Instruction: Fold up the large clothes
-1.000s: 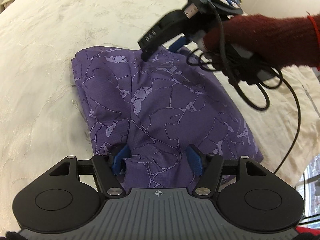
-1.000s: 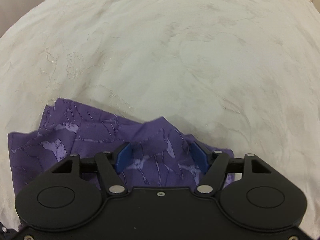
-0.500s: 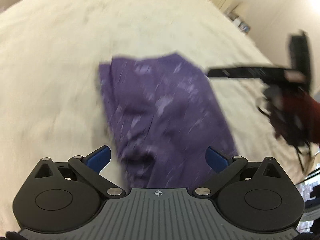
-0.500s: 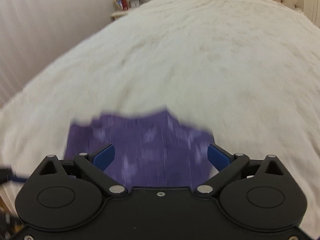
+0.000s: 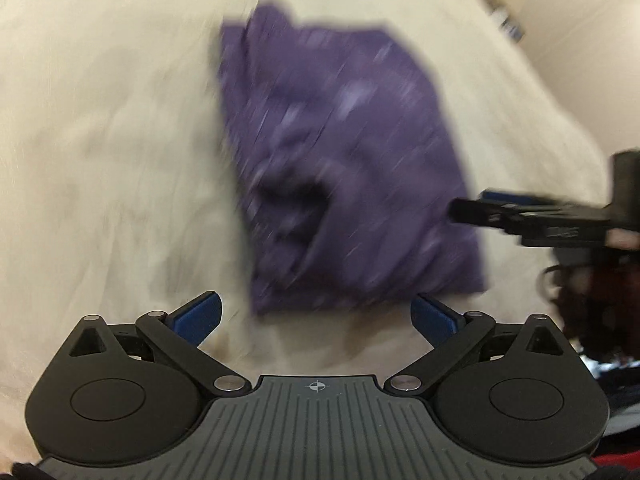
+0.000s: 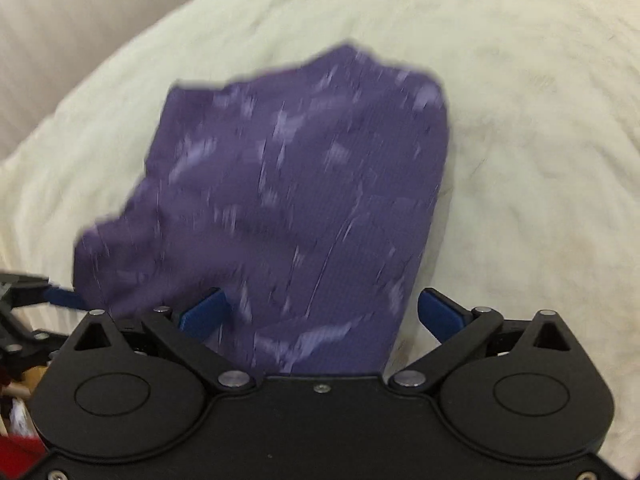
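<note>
Cream bedspread, faintly wrinkled, filling most of both views, blurred by motion. Pale wall at upper right of the left wrist view. Pale curtain or wall, vertically ribbed, at upper left of the right wrist view. Red patch at lower left, unidentifiable.
</note>
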A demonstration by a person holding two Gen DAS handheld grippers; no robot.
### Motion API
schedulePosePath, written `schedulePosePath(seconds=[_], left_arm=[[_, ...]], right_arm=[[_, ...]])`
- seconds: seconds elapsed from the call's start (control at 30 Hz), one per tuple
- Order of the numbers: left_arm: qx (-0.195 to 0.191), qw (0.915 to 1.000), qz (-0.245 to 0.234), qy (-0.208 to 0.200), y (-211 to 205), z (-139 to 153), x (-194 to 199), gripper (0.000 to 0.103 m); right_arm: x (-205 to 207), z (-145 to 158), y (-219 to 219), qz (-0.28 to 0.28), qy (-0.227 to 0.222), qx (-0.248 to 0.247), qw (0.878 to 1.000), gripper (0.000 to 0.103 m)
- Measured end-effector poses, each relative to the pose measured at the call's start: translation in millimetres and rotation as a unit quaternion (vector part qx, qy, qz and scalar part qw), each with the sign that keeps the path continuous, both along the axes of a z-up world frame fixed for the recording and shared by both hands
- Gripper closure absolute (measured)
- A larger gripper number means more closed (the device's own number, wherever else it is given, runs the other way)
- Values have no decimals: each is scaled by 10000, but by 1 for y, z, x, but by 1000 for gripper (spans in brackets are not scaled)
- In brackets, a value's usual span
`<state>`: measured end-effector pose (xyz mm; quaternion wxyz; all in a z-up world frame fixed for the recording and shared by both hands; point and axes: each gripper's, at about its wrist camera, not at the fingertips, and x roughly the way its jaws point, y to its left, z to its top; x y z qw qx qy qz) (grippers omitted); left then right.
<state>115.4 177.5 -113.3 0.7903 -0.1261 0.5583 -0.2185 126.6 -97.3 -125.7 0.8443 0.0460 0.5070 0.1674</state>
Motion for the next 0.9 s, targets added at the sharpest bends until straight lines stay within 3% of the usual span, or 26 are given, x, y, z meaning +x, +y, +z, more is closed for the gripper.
schedulePosePath(seconds=[0.1,0.23,0.33,0.43,0.53,0.6,0.67,0.8,0.9], left_arm=[[-284,9983,135,-500,1,29,4,0],[-61,9950,462,-885,-5,30,21,0],[151,9952,685,-689,-7,6,34,0],[519,9961,706,-46,4,-26,33,0],[49,9924,1039,658,25,-56,18,0],[-171,9895,1188,802,35,-60,13,0],[-280,9899,1157,767,38,-57,13,0],[-913,9907,971,266,41,-38,15,0],[-934,9923,749,317,31,-45,26,0]], right_arm=[[11,15,-14,-255,-195,203,9993,1],[28,18,-22,-517,-293,299,9978,1],[34,17,-24,-630,-241,359,9971,1],[35,11,-25,-655,-137,410,9969,1],[32,7,-27,-683,-22,534,9962,1],[34,3,-30,-704,66,609,9956,1],[38,-1,-34,-738,121,701,9947,1],[51,-8,-46,-871,239,1224,9884,1],[63,-17,-52,-1006,383,1586,9815,1]])
